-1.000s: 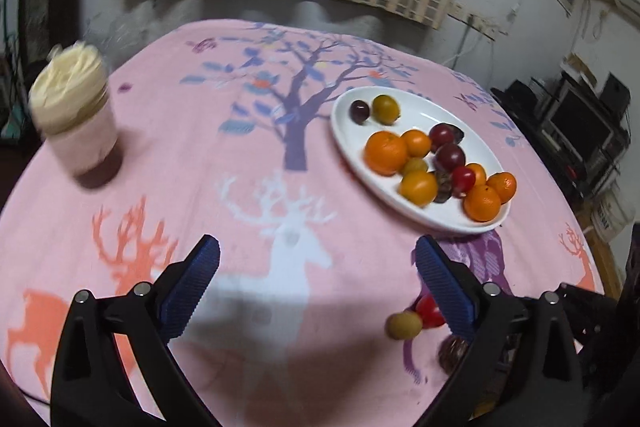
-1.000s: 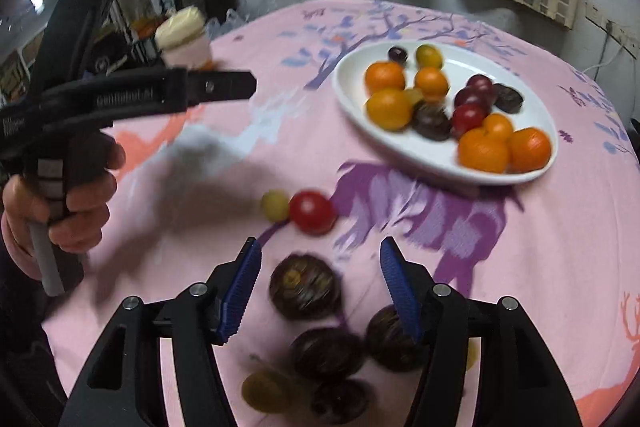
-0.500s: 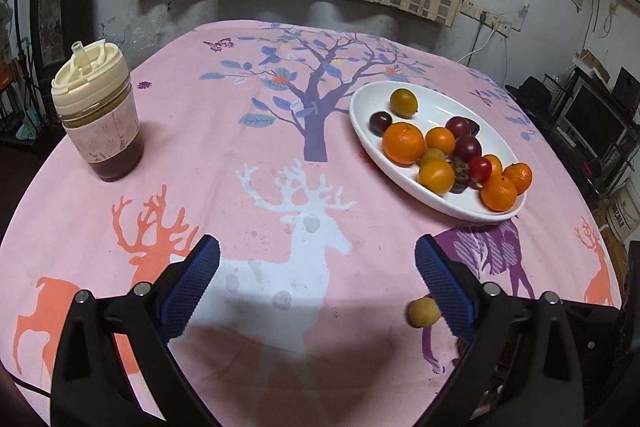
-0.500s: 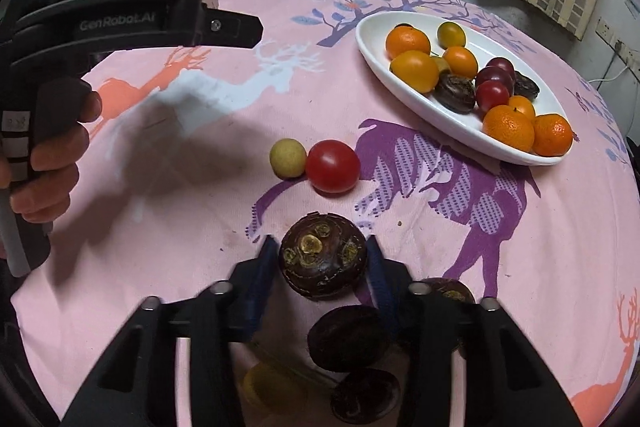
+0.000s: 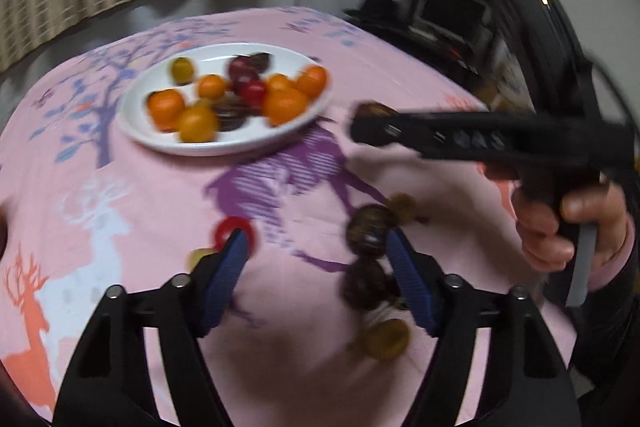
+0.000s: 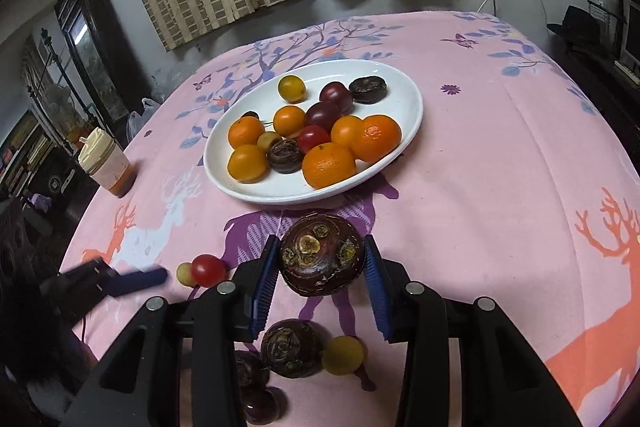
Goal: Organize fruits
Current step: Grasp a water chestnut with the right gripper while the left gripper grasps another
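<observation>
While the right gripper (image 6: 321, 265) is being held above the pink tablecloth (image 6: 480, 155), a dark brown water chestnut (image 6: 321, 254) is being clamped between its blue pads (image 6: 266, 279), raised clear of the cloth on the near side of the white plate (image 6: 404, 89). Just beyond the held fruit, the plate is being filled with oranges (image 6: 328, 165), dark plums (image 6: 323, 115), a red tomato (image 6: 312, 138) and more chestnuts. Below and nearer than the clamped fruit, another chestnut (image 6: 291, 347) and a yellow fruit (image 6: 343, 354) are lying touching each other on the cloth, with darker fruits partly hidden behind the left finger. To the near left, a red cherry tomato (image 6: 207, 269) is resting against a small yellow fruit (image 6: 184, 273). A lidded jar (image 6: 106, 163) is standing at the far left edge of the table.

In the blurred left wrist view, the left gripper (image 5: 316, 279) is being held with its fingers spread wide and nothing between them, low over the cloth; the cherry tomato is being seen just beyond its left pad (image 5: 226, 277), and the loose dark fruits beside its right pad
</observation>
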`<state>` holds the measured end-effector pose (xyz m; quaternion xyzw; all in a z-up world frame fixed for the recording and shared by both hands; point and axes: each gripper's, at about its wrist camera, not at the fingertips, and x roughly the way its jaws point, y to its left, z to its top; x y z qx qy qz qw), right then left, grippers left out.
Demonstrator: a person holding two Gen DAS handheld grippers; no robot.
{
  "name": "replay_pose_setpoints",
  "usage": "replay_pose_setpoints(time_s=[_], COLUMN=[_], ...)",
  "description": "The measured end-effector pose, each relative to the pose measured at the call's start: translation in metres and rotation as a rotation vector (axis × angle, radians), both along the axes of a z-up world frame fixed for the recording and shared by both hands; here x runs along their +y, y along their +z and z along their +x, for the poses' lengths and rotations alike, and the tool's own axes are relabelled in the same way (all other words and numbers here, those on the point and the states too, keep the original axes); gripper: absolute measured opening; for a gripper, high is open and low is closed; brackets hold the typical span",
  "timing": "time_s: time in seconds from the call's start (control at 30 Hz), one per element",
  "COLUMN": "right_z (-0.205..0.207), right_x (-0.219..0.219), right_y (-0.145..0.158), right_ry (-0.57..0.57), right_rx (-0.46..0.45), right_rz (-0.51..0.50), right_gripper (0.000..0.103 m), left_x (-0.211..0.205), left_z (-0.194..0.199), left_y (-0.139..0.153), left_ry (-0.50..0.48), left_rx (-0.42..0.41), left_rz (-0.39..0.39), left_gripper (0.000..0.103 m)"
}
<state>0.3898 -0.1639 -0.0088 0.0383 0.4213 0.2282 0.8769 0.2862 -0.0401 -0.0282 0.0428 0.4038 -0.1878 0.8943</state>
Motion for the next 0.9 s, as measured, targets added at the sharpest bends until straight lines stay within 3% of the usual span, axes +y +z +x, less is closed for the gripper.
replay_pose_setpoints(time_s=[0.1,0.4,0.73,0.9], right_z=[-0.003,-0.002,-0.002,-0.001], right_x=[-0.001,-0.01,-0.019,-0.021], right_y=[0.001,0.009,0.013,0.012], right_ry=[0.006,-0.018,-0.041,-0.043], right_rx=[0.001,-0.012,-0.02,-0.016], right_rz=[0.01,0.017,0.031,0.038], right_gripper=[0.042,0.042,0.042,0.042], left_x=[-0.027,-0.054,-0.058,-0.052], left_z=[0.007,0.027,0.035,0.032], left_y=[-0.004,-0.018,-0.032,-0.027], left_ry=[-0.029,-0.126,-0.133,-0.109], left_rx=[-0.002,0.134,0.145,0.134], left_rz=[0.066,0.052,0.089,0.081], left_gripper=[0.062,0.056,0.043,0.042])
